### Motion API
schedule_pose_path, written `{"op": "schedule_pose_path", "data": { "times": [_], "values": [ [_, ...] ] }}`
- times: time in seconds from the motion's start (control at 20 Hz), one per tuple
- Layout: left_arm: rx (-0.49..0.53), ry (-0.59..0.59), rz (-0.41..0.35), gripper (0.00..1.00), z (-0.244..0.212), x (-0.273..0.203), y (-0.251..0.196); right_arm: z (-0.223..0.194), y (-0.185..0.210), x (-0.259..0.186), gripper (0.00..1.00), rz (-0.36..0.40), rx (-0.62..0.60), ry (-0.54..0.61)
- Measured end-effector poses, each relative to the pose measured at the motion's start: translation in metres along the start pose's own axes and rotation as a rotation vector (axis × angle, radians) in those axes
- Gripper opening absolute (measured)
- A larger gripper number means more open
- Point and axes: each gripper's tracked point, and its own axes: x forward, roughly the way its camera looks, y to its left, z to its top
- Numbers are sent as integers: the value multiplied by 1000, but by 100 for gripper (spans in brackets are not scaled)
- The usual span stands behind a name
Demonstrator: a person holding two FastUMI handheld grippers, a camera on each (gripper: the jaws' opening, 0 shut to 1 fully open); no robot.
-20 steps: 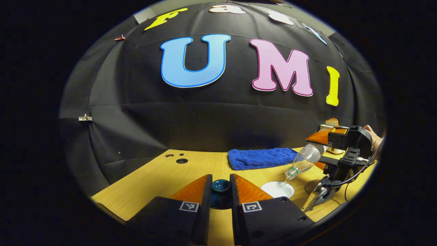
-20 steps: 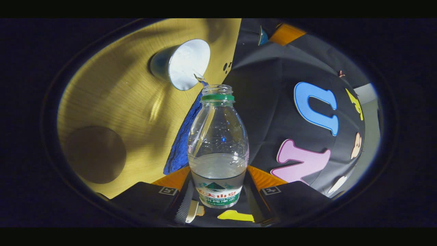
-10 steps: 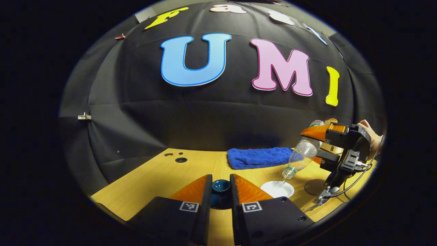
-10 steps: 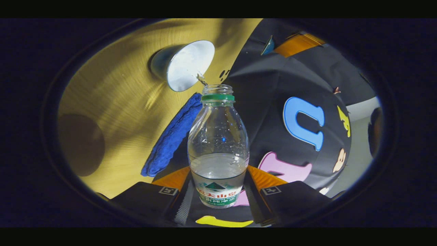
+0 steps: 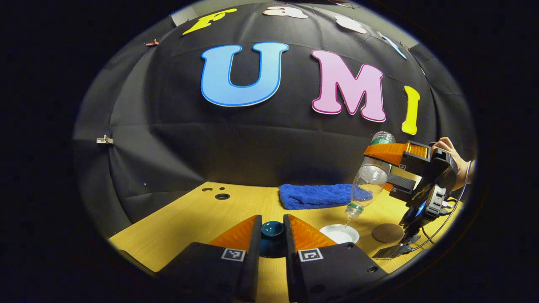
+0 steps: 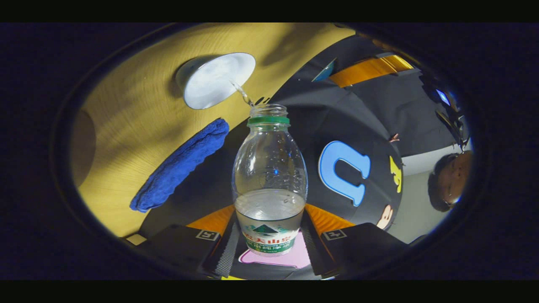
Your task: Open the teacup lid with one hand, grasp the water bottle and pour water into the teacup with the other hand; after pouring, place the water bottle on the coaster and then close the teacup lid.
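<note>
My left gripper [image 5: 272,235] is shut on the dark teal teacup lid [image 5: 272,228] and holds it above the wooden table [image 5: 198,219]. To its right stands the teacup [image 5: 339,233], its white inside showing. Above the cup, my right gripper [image 5: 391,162] is shut on the clear water bottle [image 5: 368,179], which is tipped neck down. In the right gripper view the bottle [image 6: 269,168] stands between the fingers of my right gripper [image 6: 269,229]. A thin stream [image 6: 242,91] runs from its mouth into the teacup [image 6: 214,80]. The lid [image 6: 324,71] shows at the far top.
A round brown coaster [image 5: 388,232] lies right of the teacup, near the table's front edge. A folded blue towel [image 5: 316,195] lies behind the cup by the wall. Small holes [image 5: 222,196] mark the table's far left. A hand [image 5: 452,155] holds the right gripper.
The right gripper has risen and tipped the bottle more steeply over the cup, and water keeps flowing. The coaster now shows beside the cup. The left gripper and lid stayed put.
</note>
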Motion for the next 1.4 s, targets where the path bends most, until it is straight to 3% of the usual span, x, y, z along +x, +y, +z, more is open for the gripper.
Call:
{"op": "schedule_pose_path", "data": {
  "times": [0.05,0.1,0.15,0.2,0.35,0.4,0.45,0.6,0.65,0.75,0.9,0.95,1.0,1.4],
  "values": [
    [0,-1,4,27,0,0,2,0,0,2,70,-7,-17,-4],
    [-2,0,3,31,-1,0,1,-3,-2,2,73,-9,-34,-7],
    [-6,4,3,27,-1,0,2,-4,-4,2,73,-20,-52,-8],
    [-14,4,2,31,-1,0,2,-2,-4,1,73,-22,-61,-13],
    [-26,1,8,28,-1,1,5,-3,-8,3,73,-41,-74,-14],
    [-25,2,11,31,-2,0,6,-3,-7,2,73,-43,-69,-15],
    [-24,2,14,27,-2,1,6,-3,-5,2,73,-44,-66,-15],
    [-23,3,14,31,-2,2,6,-4,-3,2,73,-23,-50,-12],
    [-23,2,14,28,-1,3,5,-5,0,4,73,3,-23,-6],
    [-25,3,16,31,-2,4,4,-10,14,3,73,69,94,24],
    [-23,6,23,28,-4,7,4,-5,42,-10,73,173,332,86],
    [-23,6,25,35,-4,8,3,-1,51,-13,73,200,407,107],
    [-24,7,29,31,-4,9,3,3,59,-16,74,225,476,126],
    [-54,-6,57,28,0,17,3,28,84,-37,74,330,979,274]
  ]
}}
